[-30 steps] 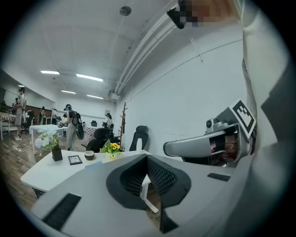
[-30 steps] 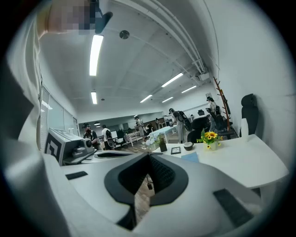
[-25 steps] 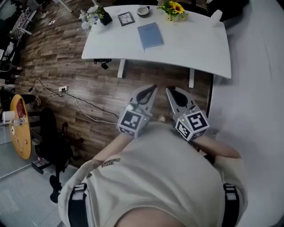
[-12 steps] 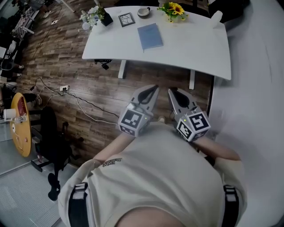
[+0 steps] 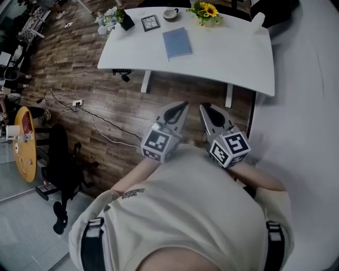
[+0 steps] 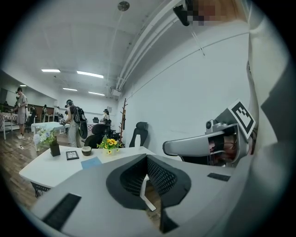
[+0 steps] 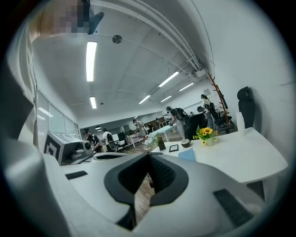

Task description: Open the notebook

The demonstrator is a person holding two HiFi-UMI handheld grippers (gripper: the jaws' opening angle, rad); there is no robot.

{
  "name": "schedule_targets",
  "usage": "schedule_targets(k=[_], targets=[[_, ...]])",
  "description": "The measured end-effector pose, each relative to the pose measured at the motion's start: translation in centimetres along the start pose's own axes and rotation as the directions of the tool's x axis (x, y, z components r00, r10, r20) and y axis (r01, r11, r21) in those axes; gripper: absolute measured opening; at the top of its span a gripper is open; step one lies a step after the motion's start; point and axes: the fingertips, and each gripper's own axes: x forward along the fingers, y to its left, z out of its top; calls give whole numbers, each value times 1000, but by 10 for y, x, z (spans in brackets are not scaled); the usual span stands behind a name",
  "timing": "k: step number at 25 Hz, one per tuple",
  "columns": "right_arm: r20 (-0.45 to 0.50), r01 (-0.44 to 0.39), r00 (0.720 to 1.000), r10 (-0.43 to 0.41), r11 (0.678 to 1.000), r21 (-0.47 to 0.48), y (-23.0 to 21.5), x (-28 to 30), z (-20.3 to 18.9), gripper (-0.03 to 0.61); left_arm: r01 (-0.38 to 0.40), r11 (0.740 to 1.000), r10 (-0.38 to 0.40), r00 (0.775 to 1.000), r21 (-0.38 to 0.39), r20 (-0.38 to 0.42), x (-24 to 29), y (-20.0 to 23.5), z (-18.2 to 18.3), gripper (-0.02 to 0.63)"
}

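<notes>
A closed blue notebook lies flat on the white table, toward its far left half. It also shows small in the left gripper view as the notebook and in the right gripper view as the notebook. My left gripper and right gripper hang side by side in front of my chest, over the wooden floor and well short of the table. Both point toward the table, nearly level. Each has its jaws together with nothing between them.
On the table's far edge stand white flowers, a small picture frame, a cup, sunflowers and a white bottle. Cables and a power strip lie on the floor at left, near a black chair. People stand far off.
Both grippers keep the same pose side by side. The floor and the chair at left have slid slightly in the head view as I drift toward the table.
</notes>
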Motion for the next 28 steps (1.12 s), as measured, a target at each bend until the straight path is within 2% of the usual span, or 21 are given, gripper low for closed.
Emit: schedule_targets(k=[17, 28], targets=[[11, -25, 1000, 25, 1000, -5, -11, 2, 3, 3, -68, 998, 68, 998, 3, 17, 3, 1, -7, 2], [-12, -29, 1000, 29, 999, -42, -26, 38, 6, 3, -97, 995, 97, 994, -13, 42, 19, 45, -4, 2]])
